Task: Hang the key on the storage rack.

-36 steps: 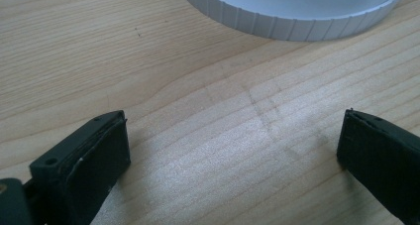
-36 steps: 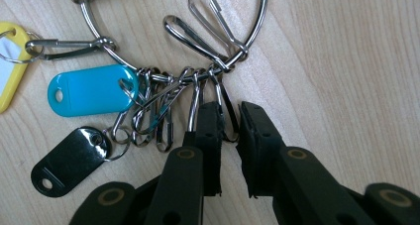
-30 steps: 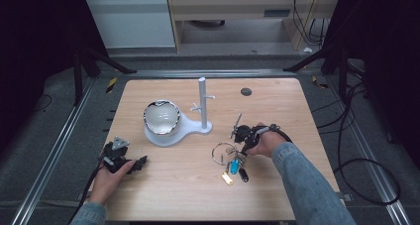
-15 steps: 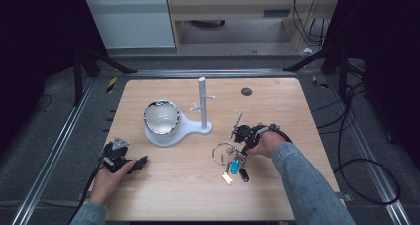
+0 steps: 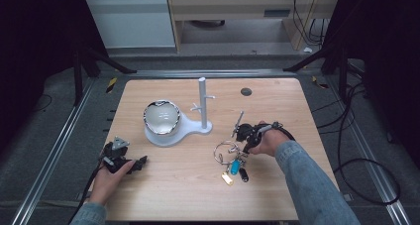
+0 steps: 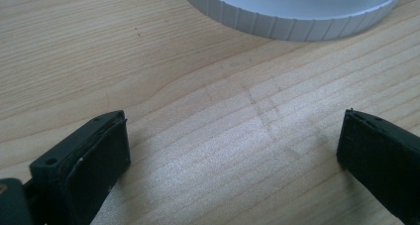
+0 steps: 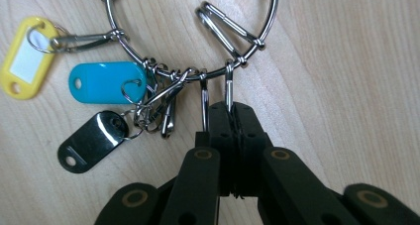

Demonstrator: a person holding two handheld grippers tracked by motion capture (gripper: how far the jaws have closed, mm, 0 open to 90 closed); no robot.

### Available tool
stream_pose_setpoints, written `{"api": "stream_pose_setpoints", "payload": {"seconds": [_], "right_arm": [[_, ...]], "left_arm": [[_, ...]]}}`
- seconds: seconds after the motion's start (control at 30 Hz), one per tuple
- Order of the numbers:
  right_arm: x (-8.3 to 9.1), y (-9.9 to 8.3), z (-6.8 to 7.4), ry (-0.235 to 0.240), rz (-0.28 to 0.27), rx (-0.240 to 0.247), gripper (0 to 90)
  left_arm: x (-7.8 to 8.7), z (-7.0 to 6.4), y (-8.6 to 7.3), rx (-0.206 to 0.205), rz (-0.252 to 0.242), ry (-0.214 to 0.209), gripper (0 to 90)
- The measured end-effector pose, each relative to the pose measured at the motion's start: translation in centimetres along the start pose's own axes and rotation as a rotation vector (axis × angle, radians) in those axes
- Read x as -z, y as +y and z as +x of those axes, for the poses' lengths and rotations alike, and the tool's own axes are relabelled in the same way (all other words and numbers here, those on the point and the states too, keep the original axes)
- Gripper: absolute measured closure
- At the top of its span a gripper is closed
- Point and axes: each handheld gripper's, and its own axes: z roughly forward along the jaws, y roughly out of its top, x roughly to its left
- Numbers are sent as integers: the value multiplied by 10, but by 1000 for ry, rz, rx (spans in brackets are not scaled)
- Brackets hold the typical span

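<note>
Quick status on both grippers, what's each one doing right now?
Left gripper: open, holding nothing, jaws wide apart over bare table.
Right gripper: shut on a clip hanging from the key ring.

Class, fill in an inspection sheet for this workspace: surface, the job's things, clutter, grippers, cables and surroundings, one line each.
Surface: wooden table, with a dark round spot near the far edge.
Job's things: key ring lying flat, carrying yellow tag, blue tag, black tag and clips.
Clutter: white stand with a shiny bowl on its base.
Grippers: left gripper open over bare wood; right gripper shut on a clip of the ring.
Cables: black cables on the floor at right.
Surroundings: dark floor, metal rails, cabinets behind.
</note>
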Motion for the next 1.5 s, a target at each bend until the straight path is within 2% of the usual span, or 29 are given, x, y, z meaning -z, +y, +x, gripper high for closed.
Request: {"api": "stream_pose_setpoints", "payload": {"seconds": [0.23, 0.47, 0.93, 1.4, 1.5], "right_arm": [[11, -6, 0, -8, -12, -8, 887], [29, -11, -1, -31, -27, -4, 887], [63, -10, -3, -66, -48, 0, 887], [79, -7, -8, -81, -69, -2, 887], [80, -7, -9, -80, -56, -1, 887]], "left_arm": [[0, 0, 0, 0, 0, 0, 0], [0, 0, 0, -1, 1, 1, 0], [0, 0, 0, -2, 0, 2, 0], [0, 0, 0, 0, 0, 2, 0], [0, 0, 0, 0, 0, 2, 0]]}}
